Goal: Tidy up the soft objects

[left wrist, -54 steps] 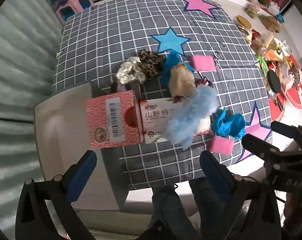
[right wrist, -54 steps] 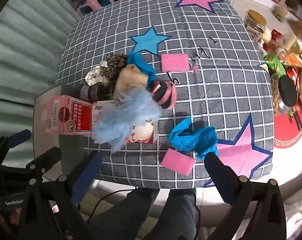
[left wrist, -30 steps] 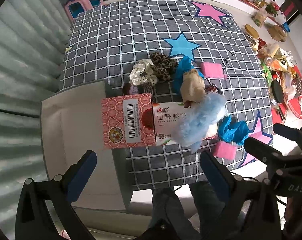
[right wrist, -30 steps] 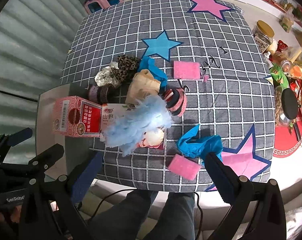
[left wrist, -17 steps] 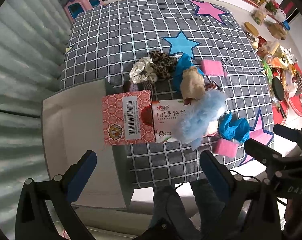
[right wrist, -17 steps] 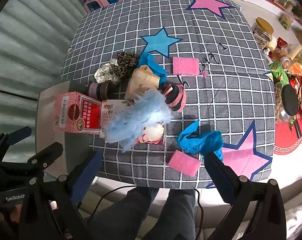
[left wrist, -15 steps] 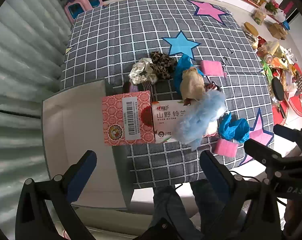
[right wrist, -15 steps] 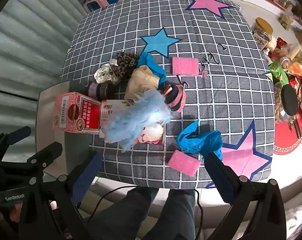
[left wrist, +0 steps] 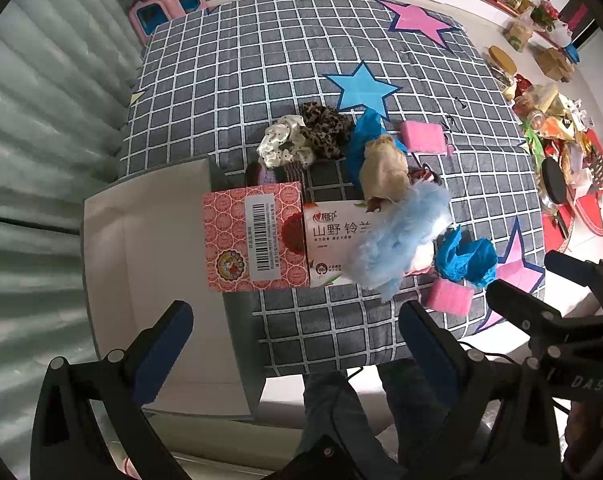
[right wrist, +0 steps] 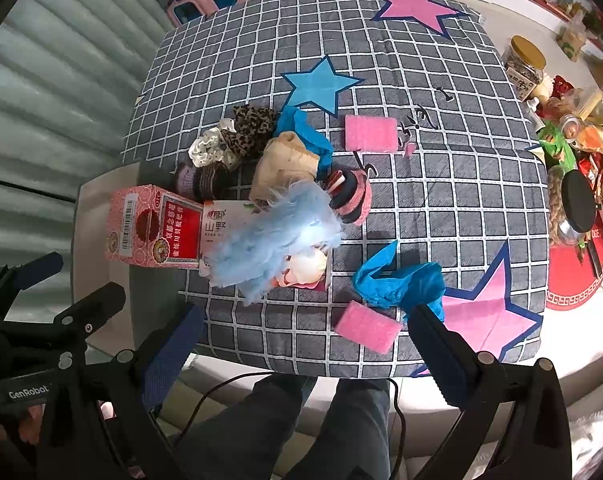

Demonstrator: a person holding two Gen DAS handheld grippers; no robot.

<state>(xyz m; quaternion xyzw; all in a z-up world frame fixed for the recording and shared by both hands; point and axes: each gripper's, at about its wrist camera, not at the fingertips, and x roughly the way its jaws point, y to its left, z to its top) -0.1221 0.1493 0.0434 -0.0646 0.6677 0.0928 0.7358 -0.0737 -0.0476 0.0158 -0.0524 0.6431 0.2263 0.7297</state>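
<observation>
Two tissue boxes sit beside the white bin, nothing visible inside; both grippers gape at six o'clock.

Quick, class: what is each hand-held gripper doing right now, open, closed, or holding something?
Left hand-held gripper: open, holding nothing, above the near edge of the table.
Right hand-held gripper: open, holding nothing, near the pink sponge.

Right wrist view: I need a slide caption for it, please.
Open right tool hovers above a grey checked star-print cloth strewn with a fluffy light-blue feather piece and pink rectangular sponges.
</observation>
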